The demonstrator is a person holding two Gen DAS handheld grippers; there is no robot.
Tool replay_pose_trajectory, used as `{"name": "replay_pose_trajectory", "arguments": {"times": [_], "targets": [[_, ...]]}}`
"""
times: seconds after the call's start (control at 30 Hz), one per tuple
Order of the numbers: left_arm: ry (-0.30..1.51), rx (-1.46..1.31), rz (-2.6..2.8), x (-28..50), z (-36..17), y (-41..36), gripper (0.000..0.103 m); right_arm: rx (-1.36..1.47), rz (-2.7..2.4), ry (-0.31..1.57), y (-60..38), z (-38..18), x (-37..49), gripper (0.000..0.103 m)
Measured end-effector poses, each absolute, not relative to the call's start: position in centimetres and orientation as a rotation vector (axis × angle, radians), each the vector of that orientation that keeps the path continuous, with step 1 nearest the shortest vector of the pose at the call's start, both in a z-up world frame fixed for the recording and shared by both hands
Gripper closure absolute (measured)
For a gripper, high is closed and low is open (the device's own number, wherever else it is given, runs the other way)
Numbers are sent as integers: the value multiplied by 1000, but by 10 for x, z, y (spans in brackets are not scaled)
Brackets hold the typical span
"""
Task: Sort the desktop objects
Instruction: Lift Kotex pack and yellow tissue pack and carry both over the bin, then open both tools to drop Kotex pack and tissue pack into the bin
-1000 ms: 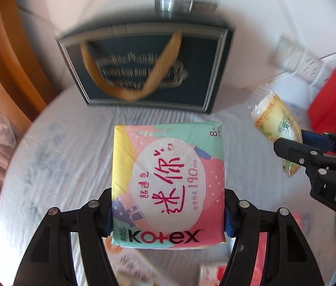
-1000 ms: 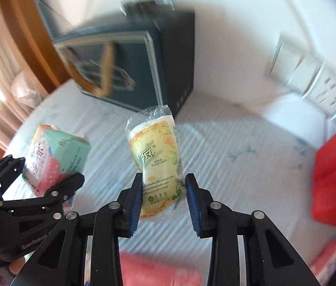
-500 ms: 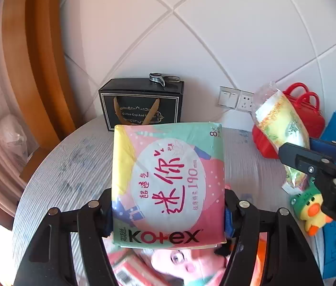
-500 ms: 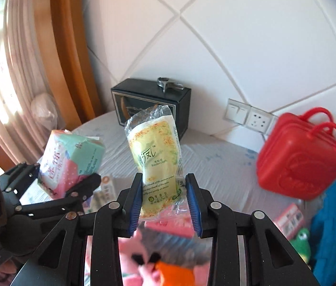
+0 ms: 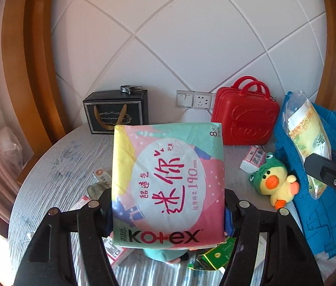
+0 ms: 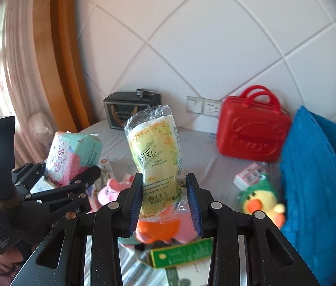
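Note:
My left gripper (image 5: 168, 211) is shut on a pink and green Kotex pad pack (image 5: 168, 181) and holds it above the round table (image 5: 56, 166). The pack also shows in the right wrist view (image 6: 72, 159), at the left. My right gripper (image 6: 164, 200) is shut on a yellow tissue pack in clear wrap (image 6: 158, 152), held upright above the clutter. That tissue pack shows at the right of the left wrist view (image 5: 308, 140), with the right gripper's black fingers (image 5: 330, 174) below it.
At the back stand a black gift box (image 5: 116, 114) and a red mini suitcase (image 5: 244, 121). A blue crate (image 6: 318, 190) is at the right. A duck plush with a frog hat (image 5: 272, 181), a pink plush (image 6: 110, 190), a green box (image 6: 182, 252) and small cartons lie on the table.
Both grippers have pulled back and up from the black box, each keeping its pack. The suitcase, crate and toys have come into view.

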State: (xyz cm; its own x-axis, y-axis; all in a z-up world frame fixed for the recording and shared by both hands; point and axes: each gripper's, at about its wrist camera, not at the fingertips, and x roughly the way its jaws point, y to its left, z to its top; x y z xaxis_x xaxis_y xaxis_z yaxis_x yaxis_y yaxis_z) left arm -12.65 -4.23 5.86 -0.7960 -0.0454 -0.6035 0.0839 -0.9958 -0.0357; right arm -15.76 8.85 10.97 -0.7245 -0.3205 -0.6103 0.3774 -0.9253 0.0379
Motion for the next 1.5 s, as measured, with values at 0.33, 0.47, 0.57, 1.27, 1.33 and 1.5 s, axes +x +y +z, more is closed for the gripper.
{"name": "replay_pose_trajectory", "arguments": {"times": [0.33, 0.47, 0.57, 1.27, 1.33, 1.5], "targets": [[-39, 921, -3170, -107, 94, 124, 38, 801, -2895, -9, 248, 143, -97, 68], [-83, 923, -3259, -106, 105, 201, 38, 792, -3003, -63, 324, 147, -79, 68], [-128, 950, -3312, -105, 111, 263, 38, 803, -3074, -82, 380, 147, -73, 68], [-422, 1297, -3244, -123, 88, 490, 37, 1206, -3033, -127, 590, 94, -101, 67], [-417, 1294, -3241, -124, 89, 493, 36, 1208, -3033, -117, 597, 92, -107, 67], [-403, 1298, -3236, -125, 89, 494, 32, 1205, -3034, -89, 595, 94, -115, 67]]}}
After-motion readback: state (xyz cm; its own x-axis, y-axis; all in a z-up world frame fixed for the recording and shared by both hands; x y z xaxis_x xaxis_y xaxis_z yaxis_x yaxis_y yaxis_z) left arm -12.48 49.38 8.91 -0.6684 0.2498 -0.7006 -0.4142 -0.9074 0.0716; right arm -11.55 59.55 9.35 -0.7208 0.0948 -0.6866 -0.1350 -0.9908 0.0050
